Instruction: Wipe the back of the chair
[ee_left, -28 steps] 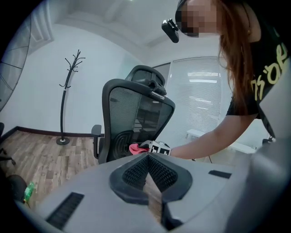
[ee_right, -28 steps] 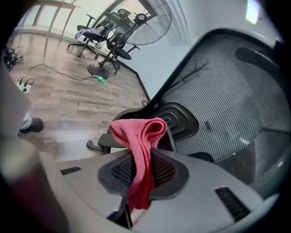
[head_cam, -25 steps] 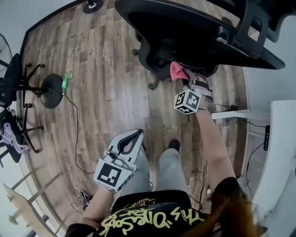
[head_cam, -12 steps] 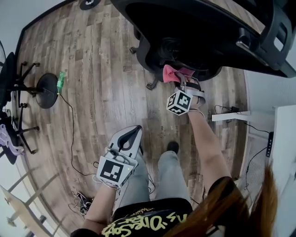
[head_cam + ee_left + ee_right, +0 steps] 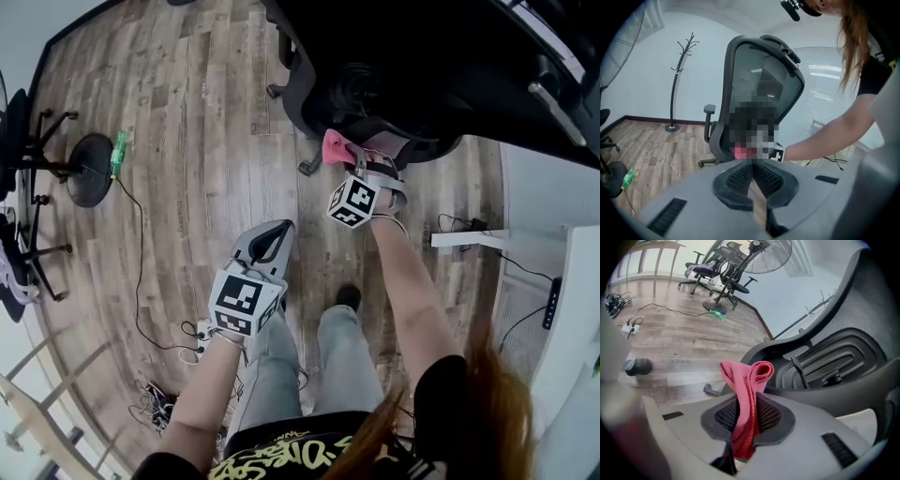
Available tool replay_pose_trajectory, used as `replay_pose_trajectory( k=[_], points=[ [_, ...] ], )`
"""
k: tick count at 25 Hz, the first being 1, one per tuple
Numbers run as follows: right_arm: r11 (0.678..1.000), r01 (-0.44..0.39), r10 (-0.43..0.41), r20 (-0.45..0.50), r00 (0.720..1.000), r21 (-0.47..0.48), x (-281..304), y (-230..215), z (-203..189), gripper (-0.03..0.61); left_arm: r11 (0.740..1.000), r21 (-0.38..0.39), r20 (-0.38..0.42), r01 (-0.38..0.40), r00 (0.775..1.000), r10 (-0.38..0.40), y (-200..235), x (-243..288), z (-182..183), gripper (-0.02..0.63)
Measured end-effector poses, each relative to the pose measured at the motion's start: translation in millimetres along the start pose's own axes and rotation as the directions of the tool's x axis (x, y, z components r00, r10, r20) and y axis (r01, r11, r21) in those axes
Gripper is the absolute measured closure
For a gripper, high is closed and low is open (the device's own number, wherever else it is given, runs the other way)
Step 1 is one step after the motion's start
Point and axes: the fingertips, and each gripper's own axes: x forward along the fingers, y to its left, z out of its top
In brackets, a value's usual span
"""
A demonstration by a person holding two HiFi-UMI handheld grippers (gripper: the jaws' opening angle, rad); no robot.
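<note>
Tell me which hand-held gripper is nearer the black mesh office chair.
Right. The right hand-held gripper, shut on a pink cloth, is at the lower back of the black mesh office chair; the left hand-held gripper, shut and empty, hangs short of it over the wooden floor.

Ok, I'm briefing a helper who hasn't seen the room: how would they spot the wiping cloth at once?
Find the big black chair on the wood floor. Low at its back, the right tool is shut on a folded cloth that sticks up past the tool's tip. It is the only bright pink thing among black and grey parts.
</note>
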Motion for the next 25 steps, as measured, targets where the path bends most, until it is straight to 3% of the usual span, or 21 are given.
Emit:
replay_pose_trajectory(
  k=[7,12,14,16,19,22,25],
  points=[
    [0.997,-0.036,0.034,-0.044,0.998,-0.065,28.2,23.4,10.5,0.514,0.999,0.007,-0.012,-0.039,0.999,0.039,23.6,22.0,-12.9,0.621],
    [0.989,-0.129,0.121,-0.115,0.986,-0.073,47.1,48.9,7.9,0.514,0.999,0.008,-0.031,-0.049,0.998,0.049,30.4,35.8,-13.3,0.621],
    [0.983,-0.178,0.173,-0.102,0.980,-0.045,46.8,59.4,12.0,0.514,0.999,0.009,-0.042,-0.048,0.998,0.048,32.0,40.8,-14.0,0.621],
    [0.981,-0.191,0.191,-0.023,0.981,-0.033,33.9,65.2,26.5,0.514,0.999,0.010,-0.058,-0.036,0.998,0.037,30.9,45.1,-16.4,0.621],
    [0.993,-0.116,0.114,0.113,0.987,0.011,-2.9,47.6,46.0,0.514,0.999,0.024,-0.077,-0.026,0.997,0.028,26.4,49.3,-15.7,0.621],
    [0.996,-0.001,-0.014,0.185,0.983,0.084,-50.1,6.4,45.7,0.514,0.999,0.038,-0.081,-0.010,0.997,0.013,17.0,48.9,-8.0,0.621],
    [0.993,0.105,-0.113,0.220,0.969,0.048,-95.8,-29.3,33.7,0.514,0.999,0.045,-0.072,0.007,0.997,-0.003,3.1,48.4,3.1,0.621]
  ],
)
